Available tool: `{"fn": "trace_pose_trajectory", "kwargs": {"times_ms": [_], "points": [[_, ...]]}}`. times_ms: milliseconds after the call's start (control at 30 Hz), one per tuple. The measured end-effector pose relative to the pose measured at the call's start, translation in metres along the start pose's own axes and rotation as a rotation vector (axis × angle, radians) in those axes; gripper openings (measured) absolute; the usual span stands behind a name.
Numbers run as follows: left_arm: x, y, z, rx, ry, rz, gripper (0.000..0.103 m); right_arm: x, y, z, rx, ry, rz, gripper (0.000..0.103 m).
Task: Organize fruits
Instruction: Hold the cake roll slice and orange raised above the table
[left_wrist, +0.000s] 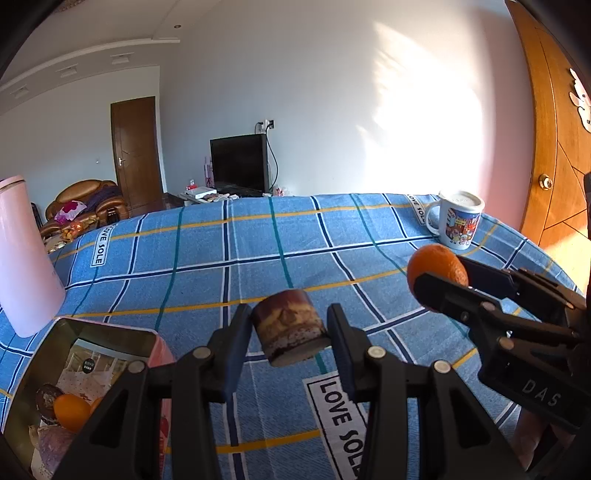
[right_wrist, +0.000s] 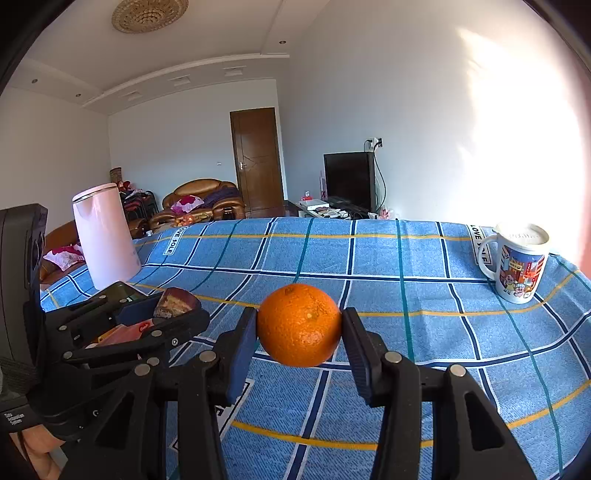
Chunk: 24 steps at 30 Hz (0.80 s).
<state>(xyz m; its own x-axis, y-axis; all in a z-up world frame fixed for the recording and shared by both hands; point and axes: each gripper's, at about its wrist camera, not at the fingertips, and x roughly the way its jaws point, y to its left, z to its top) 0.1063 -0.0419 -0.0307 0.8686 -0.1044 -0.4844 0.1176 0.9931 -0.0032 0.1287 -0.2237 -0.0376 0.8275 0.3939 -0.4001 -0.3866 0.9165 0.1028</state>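
My left gripper is shut on a short brown mottled cylinder and holds it above the blue checked tablecloth. The right wrist view shows this same gripper at the left, with the brown piece between its pads. My right gripper is shut on a round orange, also held off the cloth. In the left wrist view it comes in from the right with the orange. An open tin box at the lower left holds another orange and a dark round piece.
A pink kettle stands at the table's left, just behind the tin box. A lidded picture mug stands at the far right corner. A hand grips the left tool's handle.
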Motion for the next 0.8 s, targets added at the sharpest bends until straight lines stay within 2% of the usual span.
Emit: {"fn": "trace_pose_trajectory", "kwargs": {"times_ms": [800], "points": [[-0.013, 0.0, -0.002, -0.004, -0.076, 0.031, 0.044, -0.013, 0.009, -0.001, -0.036, -0.069, -0.015, 0.048]]}}
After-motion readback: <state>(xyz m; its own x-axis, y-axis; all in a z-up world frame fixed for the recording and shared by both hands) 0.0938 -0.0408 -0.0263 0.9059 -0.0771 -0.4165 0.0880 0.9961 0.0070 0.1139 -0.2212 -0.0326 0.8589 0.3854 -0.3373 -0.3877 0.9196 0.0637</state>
